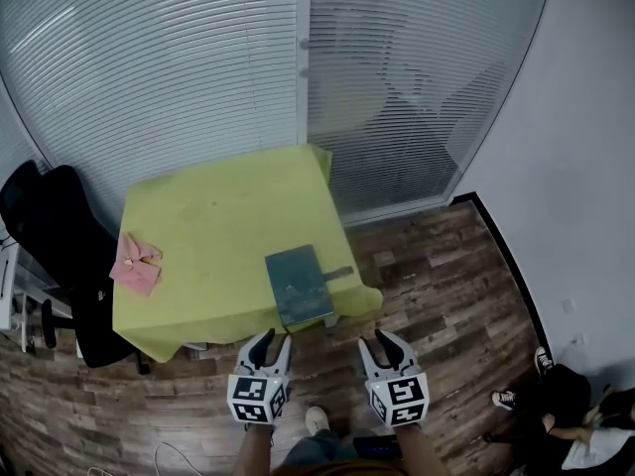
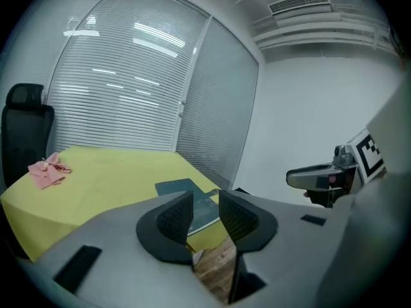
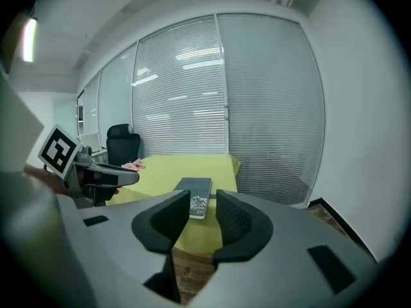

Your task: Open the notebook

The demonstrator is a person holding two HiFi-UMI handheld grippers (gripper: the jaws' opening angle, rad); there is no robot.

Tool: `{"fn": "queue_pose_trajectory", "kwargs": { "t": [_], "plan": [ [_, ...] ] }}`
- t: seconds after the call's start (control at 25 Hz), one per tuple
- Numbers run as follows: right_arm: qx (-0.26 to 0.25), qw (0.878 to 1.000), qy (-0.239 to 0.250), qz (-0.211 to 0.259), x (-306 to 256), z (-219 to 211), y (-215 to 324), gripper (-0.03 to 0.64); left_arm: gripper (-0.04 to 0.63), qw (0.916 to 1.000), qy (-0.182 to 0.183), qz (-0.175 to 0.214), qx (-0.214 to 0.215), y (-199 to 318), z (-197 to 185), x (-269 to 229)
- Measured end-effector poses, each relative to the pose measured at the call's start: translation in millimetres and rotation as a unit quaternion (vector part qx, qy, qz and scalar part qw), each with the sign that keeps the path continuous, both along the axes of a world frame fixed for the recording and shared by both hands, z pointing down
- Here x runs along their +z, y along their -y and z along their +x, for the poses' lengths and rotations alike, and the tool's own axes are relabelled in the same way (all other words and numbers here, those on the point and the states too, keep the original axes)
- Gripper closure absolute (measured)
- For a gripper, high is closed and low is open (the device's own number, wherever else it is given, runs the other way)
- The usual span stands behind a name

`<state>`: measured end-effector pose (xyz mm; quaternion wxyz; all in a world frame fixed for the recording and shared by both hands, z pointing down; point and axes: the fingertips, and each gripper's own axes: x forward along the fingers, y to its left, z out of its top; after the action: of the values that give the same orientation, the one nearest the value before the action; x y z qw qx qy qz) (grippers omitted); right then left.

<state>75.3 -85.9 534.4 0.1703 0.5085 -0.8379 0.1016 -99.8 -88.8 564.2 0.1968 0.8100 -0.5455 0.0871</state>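
I'm holding my left tongs (image 1: 277, 337) and right tongs (image 1: 378, 338) apart and empty, short of the yellow-green cloth-covered desk (image 1: 213, 216). The dark teal hardcover notebook (image 1: 300, 284) is lying closed near its front right edge. I'm judging it stiff, light and slick, so I'm aiming at the cover's free edge.

Wears blue jeans (image 1: 316, 454) and a pale shoe (image 1: 316, 419). Bears a white cube (image 1: 258, 397) printed with black square markers on left gripper (image 1: 277, 338) and right gripper (image 1: 374, 338) alike. Shows smooth grey shells (image 2: 96, 233), black curved jaws, dimpled dark pads (image 2: 172, 218) and small black rectangular slots (image 3: 327, 268) sunk in the grey.
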Motion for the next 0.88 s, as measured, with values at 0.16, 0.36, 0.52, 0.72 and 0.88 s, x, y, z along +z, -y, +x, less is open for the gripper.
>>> {"fn": "queue_pose_trajectory", "kwargs": {
  "t": [0.16, 0.36, 0.52, 0.72, 0.88],
  "plan": [
    [0.012, 1.000, 0.001, -0.004, 2.2, 5.1, 3.6, 0.476, 0.462, 0.9999, 0.004, -0.003, 0.009, 8.1, 1.6, 3.4],
    [0.014, 1.000, 0.007, 0.000, 0.2, 3.2, 11.5, 0.476, 0.462, 0.9999, 0.005, -0.005, 0.014, 15.8, 0.9, 6.2],
    [0.009, 1.000, 0.010, 0.001, 0.0, 1.9, 15.0, 0.476, 0.462, 0.9998, 0.010, -0.006, 0.019, 18.0, 4.5, 7.2],
    [0.001, 1.000, 0.014, -0.003, 4.3, -3.9, 26.4, 0.476, 0.458, 0.9991, 0.027, -0.013, 0.030, 27.3, 8.4, 13.8],
    [-0.007, 1.000, 0.015, -0.016, 17.2, -10.1, 33.9, 0.476, 0.456, 0.9978, 0.046, -0.020, 0.043, 31.2, 12.2, 24.0]
  ]
}}
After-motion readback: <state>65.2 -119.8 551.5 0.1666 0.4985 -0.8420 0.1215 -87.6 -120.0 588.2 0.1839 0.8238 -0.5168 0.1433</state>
